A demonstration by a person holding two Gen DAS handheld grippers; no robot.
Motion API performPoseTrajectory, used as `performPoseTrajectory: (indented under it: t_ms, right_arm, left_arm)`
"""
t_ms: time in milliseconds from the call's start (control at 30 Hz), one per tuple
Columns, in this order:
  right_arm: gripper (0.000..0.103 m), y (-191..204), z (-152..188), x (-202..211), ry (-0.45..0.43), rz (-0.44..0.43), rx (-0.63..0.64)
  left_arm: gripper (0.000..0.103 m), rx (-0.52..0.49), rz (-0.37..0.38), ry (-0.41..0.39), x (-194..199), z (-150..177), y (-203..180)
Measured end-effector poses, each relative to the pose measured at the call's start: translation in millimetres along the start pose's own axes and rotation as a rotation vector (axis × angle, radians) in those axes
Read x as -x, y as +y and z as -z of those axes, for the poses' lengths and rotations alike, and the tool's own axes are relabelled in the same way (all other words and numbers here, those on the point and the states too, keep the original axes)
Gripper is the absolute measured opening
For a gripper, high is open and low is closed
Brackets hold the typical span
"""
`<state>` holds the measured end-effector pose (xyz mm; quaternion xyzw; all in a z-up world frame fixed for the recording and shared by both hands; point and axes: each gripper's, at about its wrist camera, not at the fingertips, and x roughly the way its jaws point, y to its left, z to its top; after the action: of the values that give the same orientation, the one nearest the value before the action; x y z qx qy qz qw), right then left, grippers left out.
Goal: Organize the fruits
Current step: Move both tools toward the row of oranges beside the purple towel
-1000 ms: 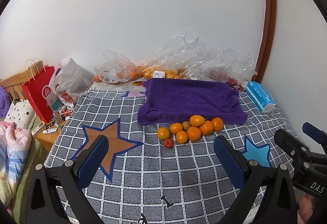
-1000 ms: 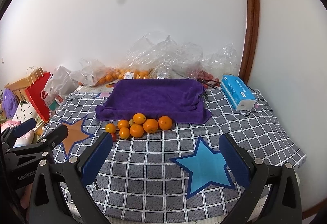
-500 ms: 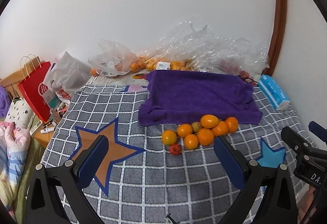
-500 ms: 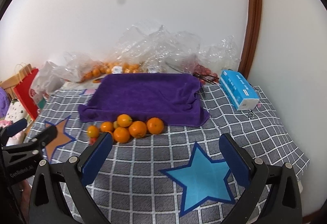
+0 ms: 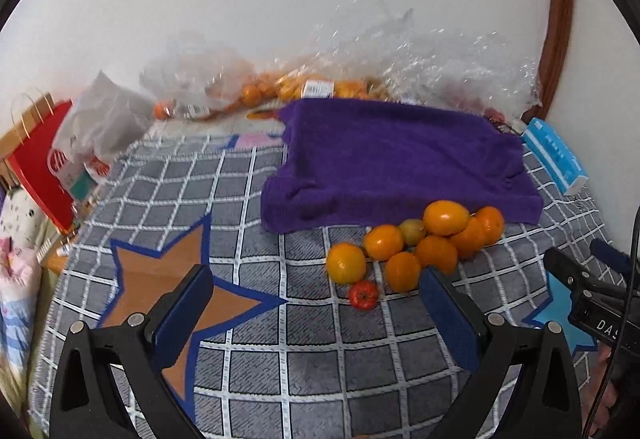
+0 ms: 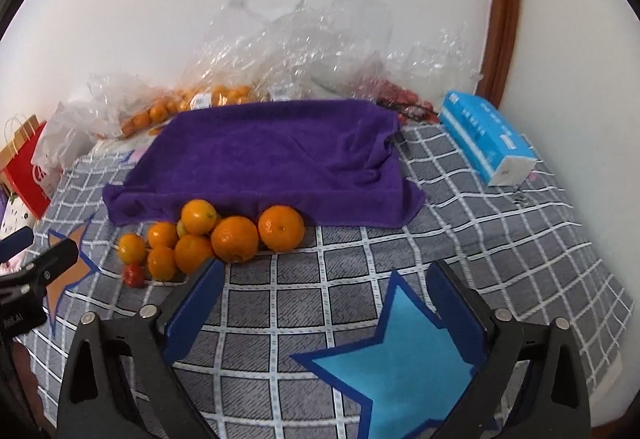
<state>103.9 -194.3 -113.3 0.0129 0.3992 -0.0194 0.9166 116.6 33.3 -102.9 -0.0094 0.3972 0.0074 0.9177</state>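
Jaws of the left gripper (image 5: pixel 316 287) stand spread wide with nothing between the blue pads, only the grey checked bedcover (image 5: pixel 256 355) and its orange star (image 5: pixel 168 279) showing below them. Just beyond the right pad lies the pile of oranges (image 5: pixel 420 243), with a small red tomato (image 5: pixel 363 295) at its near edge and a greenish fruit (image 5: pixel 412 231) tucked among the oranges.

Jaws of the right gripper (image 6: pixel 324 283) are wide too but closing, and no fruit sits between them; a blue star (image 6: pixel 400 359) on the cover fills the gap. In this view the pile lies just beyond the left pad, toward the left, the biggest orange (image 6: pixel 281 227) at its right end and the tomato at its near left corner. The far edge of the pile touches the purple towel (image 6: pixel 272 159), which is draped over a low raised form behind the fruit.

Farther back, against the white wall, are crumpled clear plastic bags (image 6: pixel 288 51), some with more oranges inside. A blue tissue pack (image 6: pixel 486 137) lies right of the towel, near a brown door frame (image 6: pixel 504 7). At far left stands a red paper bag (image 5: pixel 40 159) beside a white plastic bag (image 5: pixel 100 123). Each view catches the other gripper at its edge.
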Motion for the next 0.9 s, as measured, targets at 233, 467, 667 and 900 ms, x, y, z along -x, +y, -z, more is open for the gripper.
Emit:
performPoseTrajectory:
  t_ms: [233,467,667,900]
  right_arm:
    - [0.088,-4.6,1.2,-29.7,0.043,-0.014,-0.014]
    - [0.064,-6.7,-5.4,-53.7,0.077,-0.080,-0.056]
    - [0.053,4.3,-14.9,-68.7,0.078,-0.122,-0.050]
    - [0.052,9.3,-20.8,-83.9,0.079,-0.150,-0.068]
  left_arm:
    - [0.098,0.004,-0.030,0.024,-24.9,2.6,11.8]
    - [0.098,0.024,0.002,0.051,-43.9,4.1,21.2]
    - [0.093,0.025,0.034,0.071,-51.5,2.8,23.7]
    - [0.091,0.031,0.092,0.078,-59.3,5.8,23.4]
